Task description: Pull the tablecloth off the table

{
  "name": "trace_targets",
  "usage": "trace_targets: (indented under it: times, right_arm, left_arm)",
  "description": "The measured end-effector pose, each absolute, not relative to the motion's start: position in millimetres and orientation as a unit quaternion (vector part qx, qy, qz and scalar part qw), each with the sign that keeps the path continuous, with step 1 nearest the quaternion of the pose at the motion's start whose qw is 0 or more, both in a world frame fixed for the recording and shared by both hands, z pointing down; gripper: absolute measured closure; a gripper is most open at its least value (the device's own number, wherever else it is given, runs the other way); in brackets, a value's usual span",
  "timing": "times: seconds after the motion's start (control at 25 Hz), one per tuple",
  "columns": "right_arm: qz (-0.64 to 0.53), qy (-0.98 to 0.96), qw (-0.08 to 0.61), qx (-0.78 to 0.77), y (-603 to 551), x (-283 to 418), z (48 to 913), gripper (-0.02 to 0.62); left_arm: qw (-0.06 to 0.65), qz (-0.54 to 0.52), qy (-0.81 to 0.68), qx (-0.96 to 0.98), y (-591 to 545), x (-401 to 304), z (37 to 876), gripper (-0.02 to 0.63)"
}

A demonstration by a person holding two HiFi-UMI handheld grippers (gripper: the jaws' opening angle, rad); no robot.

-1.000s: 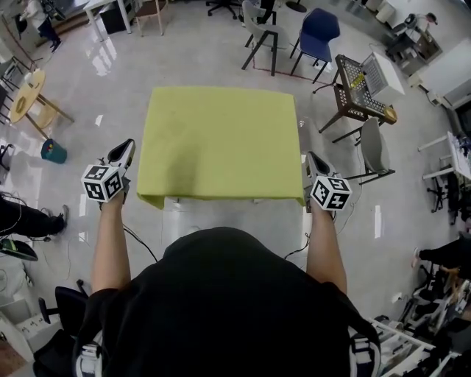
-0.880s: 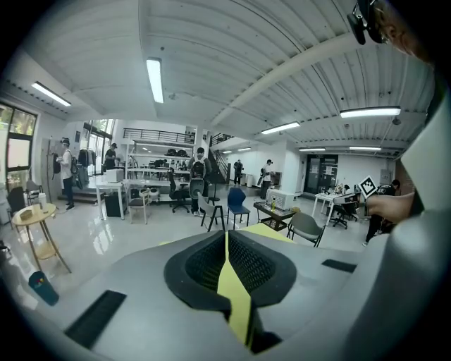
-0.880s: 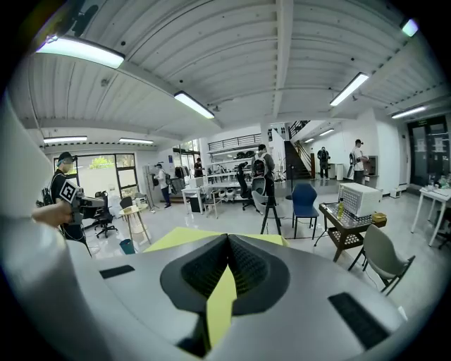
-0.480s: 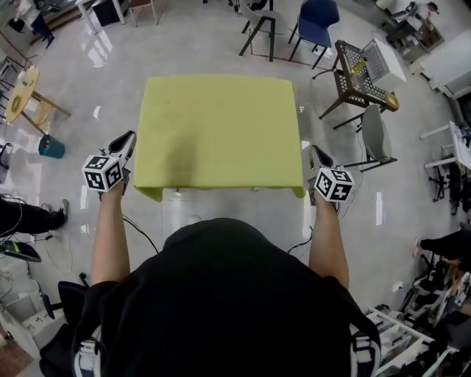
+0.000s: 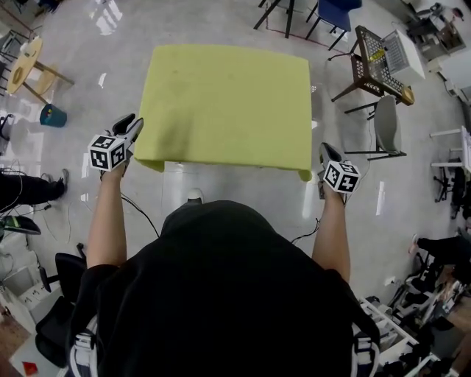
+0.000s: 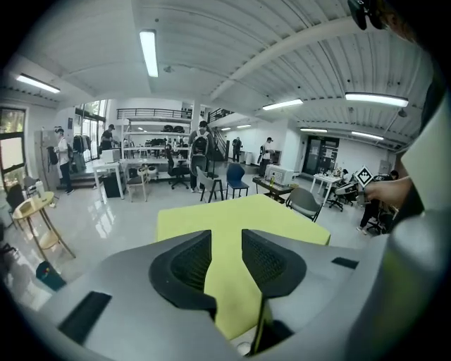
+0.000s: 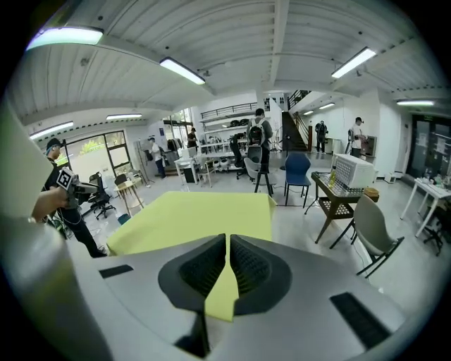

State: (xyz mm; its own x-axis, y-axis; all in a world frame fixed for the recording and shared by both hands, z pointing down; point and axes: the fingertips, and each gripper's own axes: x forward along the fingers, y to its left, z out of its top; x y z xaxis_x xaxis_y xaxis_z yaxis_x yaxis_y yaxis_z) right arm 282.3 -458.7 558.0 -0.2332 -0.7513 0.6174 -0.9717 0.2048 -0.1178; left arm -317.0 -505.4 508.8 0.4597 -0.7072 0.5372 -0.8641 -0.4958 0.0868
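A yellow-green tablecloth (image 5: 228,103) covers most of a white table (image 5: 235,184), whose near strip is bare. My left gripper (image 5: 131,125) is at the cloth's near left corner. Its jaws are opening in the left gripper view (image 6: 225,241): a gap shows between the pads, and the tablecloth (image 6: 236,215) runs through it without being pinched. My right gripper (image 5: 324,152) is at the near right corner. Its jaws (image 7: 228,243) are only starting to open, and a corner of the tablecloth (image 7: 223,292) is still held between the pads.
A grey chair (image 5: 386,125) and a mesh cart (image 5: 379,59) stand right of the table. A blue chair (image 5: 337,11) is behind it. A round wooden table (image 5: 26,66) and a teal bucket (image 5: 53,115) are at the left. Someone's legs (image 5: 22,193) reach in from the left edge.
The left gripper's jaws have parted at the cloth's near left corner. Both grippers have stayed at the near corners while the view has shifted slightly.
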Motion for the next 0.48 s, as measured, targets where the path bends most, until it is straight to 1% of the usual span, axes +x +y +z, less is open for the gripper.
trace_targets:
  times: [0.12,0.28,0.48]
  right_arm:
    - [0.249,-0.738,0.257,0.573,-451.7,286.4,584.5,0.549]
    - [0.256,-0.741,0.288,0.550,-442.6,285.3,616.3,0.496]
    - [0.271,-0.736,0.329,0.526,-430.3,303.1,664.2,0.435]
  left_arm:
    - [0.194,0.240,-0.475,0.824,-498.8,-334.3,539.2,0.455]
    - [0.212,0.254,-0.482,0.811,-486.3,-354.5,571.7,0.431]
    - [0.236,0.283,-0.486,0.792,-473.4,-361.0,617.9,0.411]
